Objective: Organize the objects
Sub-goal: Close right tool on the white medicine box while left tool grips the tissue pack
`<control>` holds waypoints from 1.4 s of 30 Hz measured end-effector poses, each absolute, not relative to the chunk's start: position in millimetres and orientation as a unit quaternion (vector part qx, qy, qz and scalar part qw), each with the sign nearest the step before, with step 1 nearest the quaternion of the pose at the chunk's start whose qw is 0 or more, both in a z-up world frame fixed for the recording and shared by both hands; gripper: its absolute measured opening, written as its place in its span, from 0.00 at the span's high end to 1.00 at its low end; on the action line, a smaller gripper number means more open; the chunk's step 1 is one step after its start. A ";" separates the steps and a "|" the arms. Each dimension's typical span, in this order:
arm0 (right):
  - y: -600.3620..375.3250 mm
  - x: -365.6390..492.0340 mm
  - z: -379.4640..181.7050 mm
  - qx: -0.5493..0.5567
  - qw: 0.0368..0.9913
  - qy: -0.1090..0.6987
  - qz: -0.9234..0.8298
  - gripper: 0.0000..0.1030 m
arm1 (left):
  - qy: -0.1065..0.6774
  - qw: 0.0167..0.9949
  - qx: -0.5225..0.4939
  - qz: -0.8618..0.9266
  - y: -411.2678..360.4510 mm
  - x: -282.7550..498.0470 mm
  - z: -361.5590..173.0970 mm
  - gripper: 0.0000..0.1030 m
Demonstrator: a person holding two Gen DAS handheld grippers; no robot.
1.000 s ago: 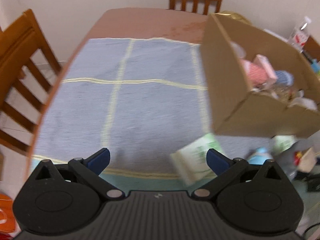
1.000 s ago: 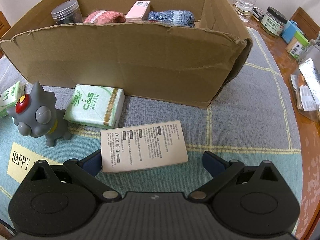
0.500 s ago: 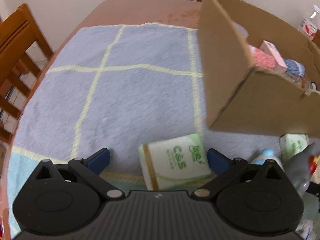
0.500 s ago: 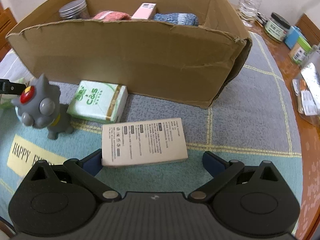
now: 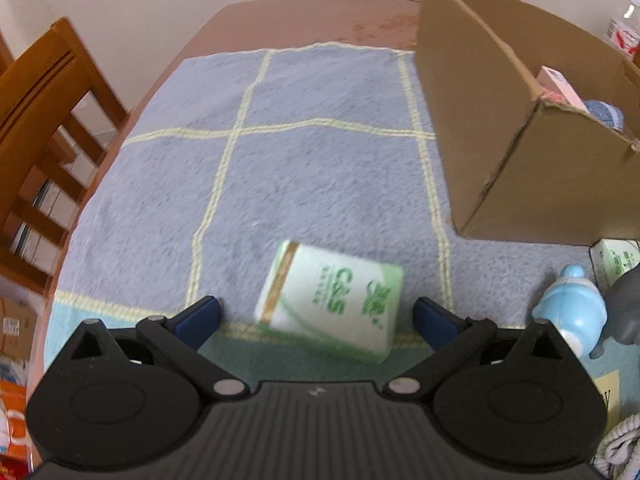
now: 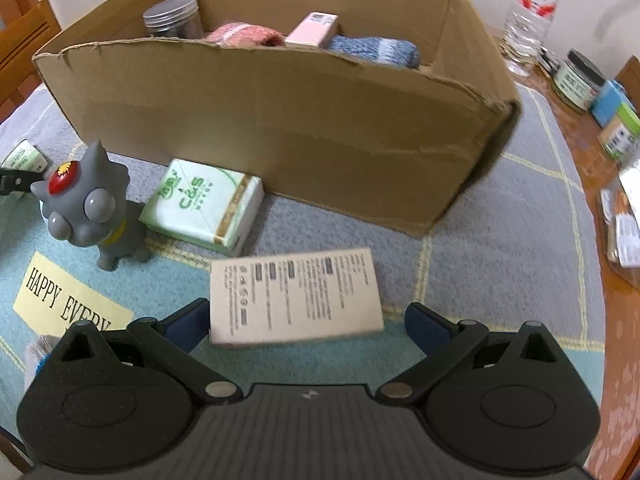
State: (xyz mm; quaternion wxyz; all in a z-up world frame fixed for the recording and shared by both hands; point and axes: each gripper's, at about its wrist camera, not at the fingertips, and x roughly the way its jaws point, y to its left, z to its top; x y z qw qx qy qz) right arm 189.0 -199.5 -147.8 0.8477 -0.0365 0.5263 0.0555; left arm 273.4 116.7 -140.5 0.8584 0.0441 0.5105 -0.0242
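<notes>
Desk (image 5: 304, 16): brown wooden top, covered by a blue mat (image 5: 320, 168) with yellow grid lines; the far edge is bare.
Cardboard box (image 6: 280, 120): stands on the mat toward the desk's far edge, open-topped, already holding a jar, socks and a small pink carton. Judged stiff-walled but light; likely to slide if pushed.
Printed flat box (image 6: 294, 296): lies flat on the mat near the desk's front edge, between the open jaws of the right gripper (image 6: 306, 322). Judged rigid and light; grip across the two short ends.
Tissue pack (image 5: 330, 300): lies flat, slightly skewed, near the front edge, between the spread jaws of the left gripper (image 5: 316, 314), not touched. Judged soft, light, with slippery film; squeeze the long sides gently at mid-length.
Second tissue pack (image 6: 202, 204): just beside the cardboard box's front wall.
Grey toy (image 6: 86, 210): upright, touching or just beside the second tissue pack. Probably hollow and easily tipped.
Blue toy (image 5: 572, 316): just beside the grey toy.
</notes>
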 end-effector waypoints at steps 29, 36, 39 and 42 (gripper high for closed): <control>-171.3 193.7 -142.0 -0.055 0.849 0.521 0.077 0.01 | 0.487 0.865 0.061 -0.107 115.6 274.3 -137.2 0.26; -161.8 189.2 -135.1 -0.059 0.846 0.521 0.092 0.16 | 0.490 0.863 0.062 -0.111 117.6 274.4 -135.0 0.33; -158.2 188.6 -132.5 -0.063 0.844 0.524 0.095 0.19 | 0.491 0.861 0.064 -0.113 118.5 274.6 -134.0 0.36; -155.5 189.0 -130.5 -0.065 0.841 0.530 0.086 0.19 | 0.497 0.858 0.062 -0.115 120.3 275.4 -132.9 0.37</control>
